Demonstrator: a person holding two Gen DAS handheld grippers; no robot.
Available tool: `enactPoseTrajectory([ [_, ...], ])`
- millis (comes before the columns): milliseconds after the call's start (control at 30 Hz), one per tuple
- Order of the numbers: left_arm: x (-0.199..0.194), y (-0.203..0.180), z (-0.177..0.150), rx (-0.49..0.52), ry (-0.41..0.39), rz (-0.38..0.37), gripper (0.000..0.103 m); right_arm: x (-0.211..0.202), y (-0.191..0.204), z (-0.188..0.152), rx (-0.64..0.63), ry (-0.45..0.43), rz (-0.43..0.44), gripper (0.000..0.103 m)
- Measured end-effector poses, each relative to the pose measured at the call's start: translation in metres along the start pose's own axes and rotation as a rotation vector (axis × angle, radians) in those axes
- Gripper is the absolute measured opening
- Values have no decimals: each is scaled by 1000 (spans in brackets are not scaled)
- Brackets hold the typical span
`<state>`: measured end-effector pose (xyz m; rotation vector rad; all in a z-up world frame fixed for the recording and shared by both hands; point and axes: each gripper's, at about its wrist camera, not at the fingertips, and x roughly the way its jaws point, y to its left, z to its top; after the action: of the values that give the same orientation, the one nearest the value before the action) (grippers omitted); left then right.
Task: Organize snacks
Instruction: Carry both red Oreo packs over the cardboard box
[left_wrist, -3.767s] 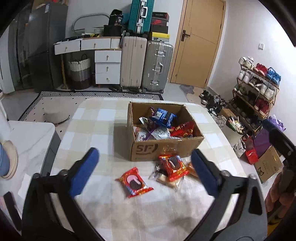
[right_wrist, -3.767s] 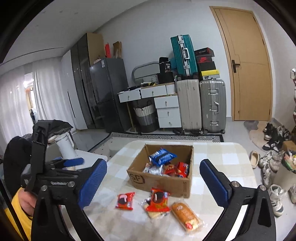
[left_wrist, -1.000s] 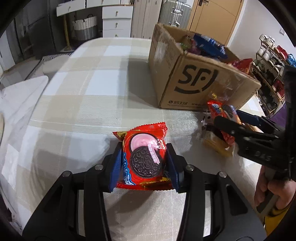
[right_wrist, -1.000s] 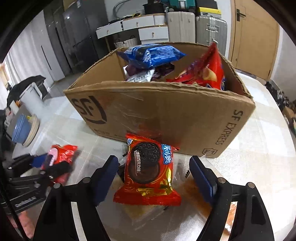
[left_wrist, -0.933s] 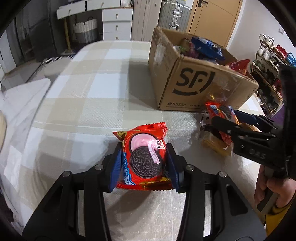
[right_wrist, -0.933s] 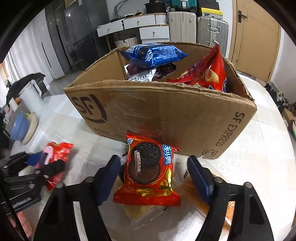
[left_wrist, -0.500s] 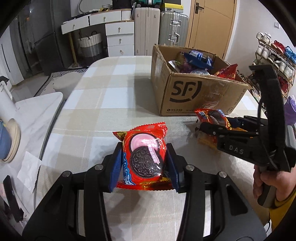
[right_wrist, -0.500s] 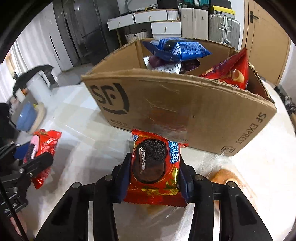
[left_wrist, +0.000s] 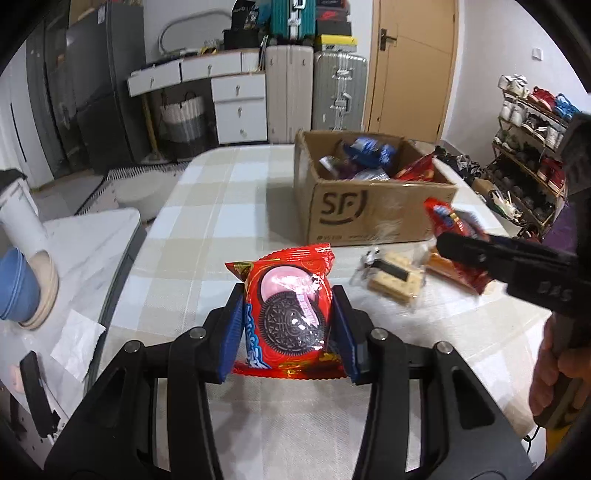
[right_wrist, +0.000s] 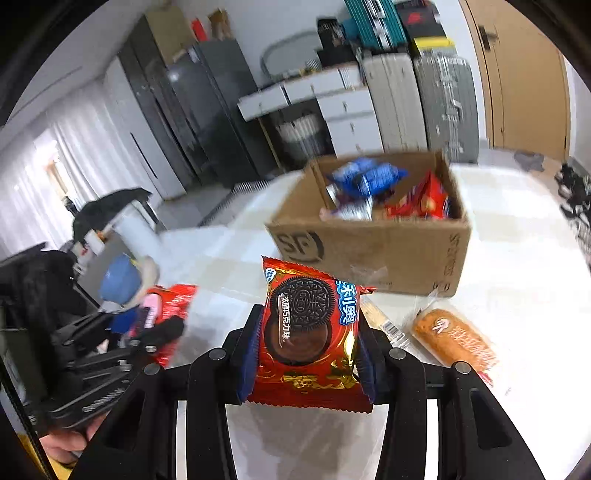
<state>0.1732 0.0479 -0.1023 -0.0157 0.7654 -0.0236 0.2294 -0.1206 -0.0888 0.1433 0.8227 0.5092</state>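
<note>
My left gripper (left_wrist: 288, 325) is shut on a red Oreo pack with a pink picture (left_wrist: 288, 310) and holds it above the checked table (left_wrist: 207, 206). My right gripper (right_wrist: 308, 343) is shut on a red and gold chocolate Oreo pack (right_wrist: 310, 328), also lifted off the table. The open cardboard SF box (left_wrist: 373, 214) holds several snacks and stands ahead of both grippers; it also shows in the right wrist view (right_wrist: 373, 247). A clear-wrapped sandwich biscuit (left_wrist: 395, 277) and an orange cake pack (right_wrist: 454, 339) lie on the table in front of the box.
A white side table (left_wrist: 74, 243) at the left carries a blue bowl (left_wrist: 18, 291) and a white bottle (left_wrist: 18, 218). Suitcases (left_wrist: 314, 92), drawers and a door stand behind. A shoe rack (left_wrist: 532, 147) is at the right.
Both grippers have risen from the table with their Oreo packs. The right one closed on its pack about half a second ago. The biscuit and cake packs stay on the table.
</note>
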Motion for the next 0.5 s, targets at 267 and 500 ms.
enactPoseTrajectory([
  [267, -52, -24, -2, 27, -71, -26, 41, -87, 25, -14, 5, -120, 61, 45],
  [500, -80, -41, 1, 66, -120, -27, 41, -138, 22, -23, 16, -179, 86, 45],
])
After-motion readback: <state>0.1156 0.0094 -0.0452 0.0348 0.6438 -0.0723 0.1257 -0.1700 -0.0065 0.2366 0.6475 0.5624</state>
